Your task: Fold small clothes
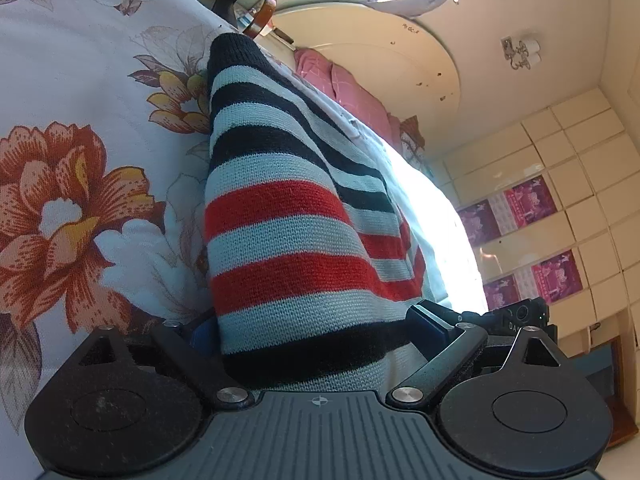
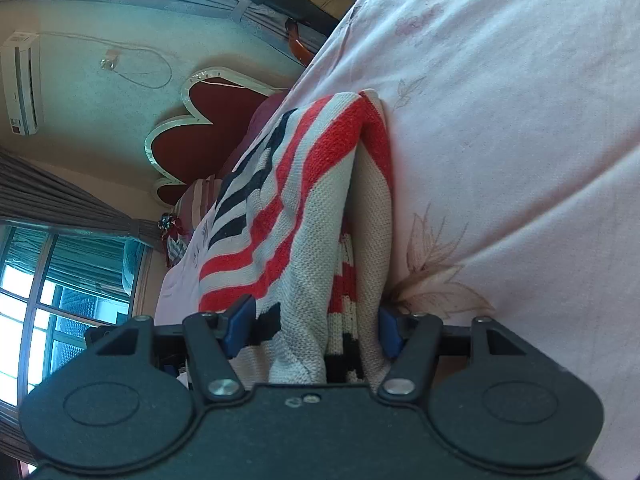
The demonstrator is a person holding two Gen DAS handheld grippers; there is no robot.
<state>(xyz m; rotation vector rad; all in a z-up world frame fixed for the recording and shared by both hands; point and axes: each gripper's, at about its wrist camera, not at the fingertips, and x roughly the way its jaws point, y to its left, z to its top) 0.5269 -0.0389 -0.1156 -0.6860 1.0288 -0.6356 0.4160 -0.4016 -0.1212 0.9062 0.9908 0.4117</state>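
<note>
The striped knit sweater (image 1: 280, 216) lies on the floral bedsheet (image 1: 80, 120), one end bunched between the left gripper (image 1: 316, 328) jaws, which clamp it. The right gripper (image 2: 316, 328) pinches another edge, pink pillow (image 1: 352, 88) beyond.

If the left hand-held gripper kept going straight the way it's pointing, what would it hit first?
The striped red, black and grey knitted garment: it already sits between the fingers of the left hand-held gripper and fills the line ahead. Beyond it probably lies the floral bedsheet, though depth is unclear.
</note>
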